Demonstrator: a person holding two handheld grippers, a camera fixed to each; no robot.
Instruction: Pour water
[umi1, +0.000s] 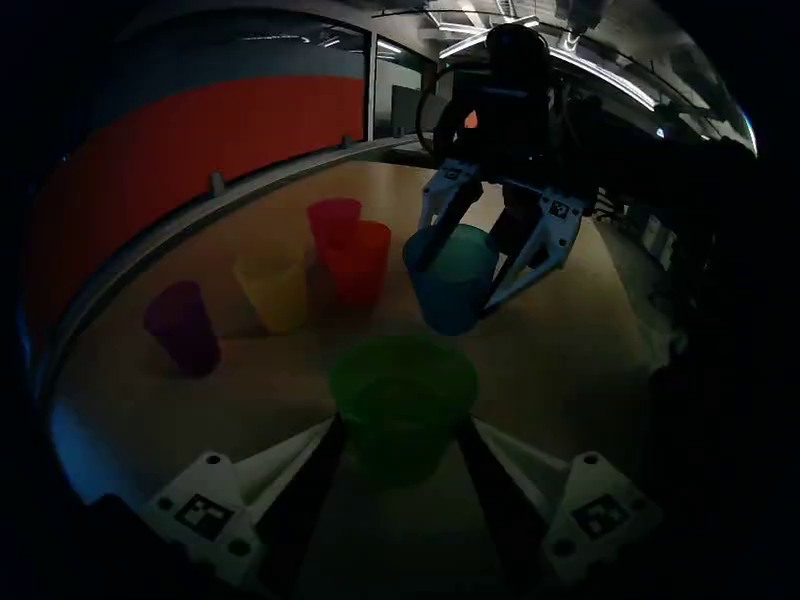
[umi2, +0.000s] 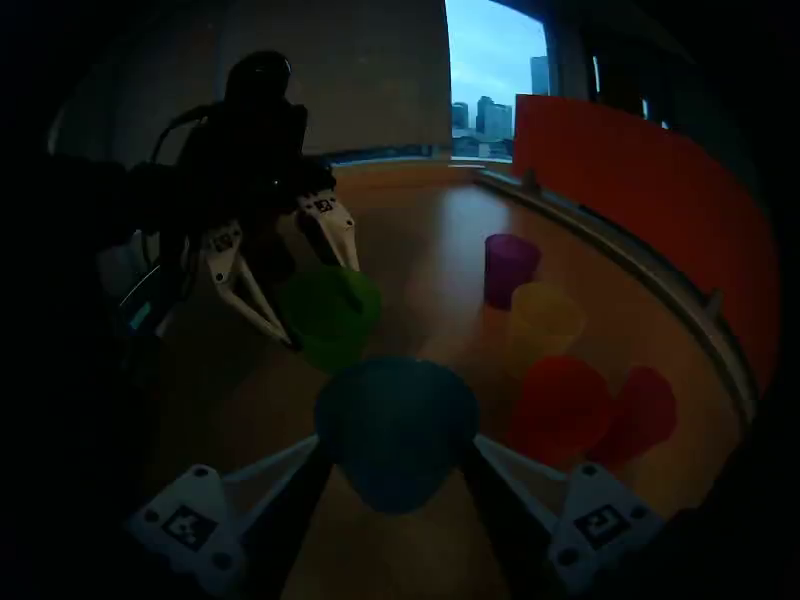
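green cup sits clamped between the two fingers of the left gripper, which are closed in just to the cup's width and press on its sides, its mouth facing up over the wooden table. just beyond it, the right gripper grips a blue cup the same way, leaning a little toward the green one. the two held cups are near each other but apart. off to one side on the table stand a purple cup, a yellow cup, a red cup and, just beside the red cup, a pink cup. i cannot tell in the dim light whether either held cup has water in it.
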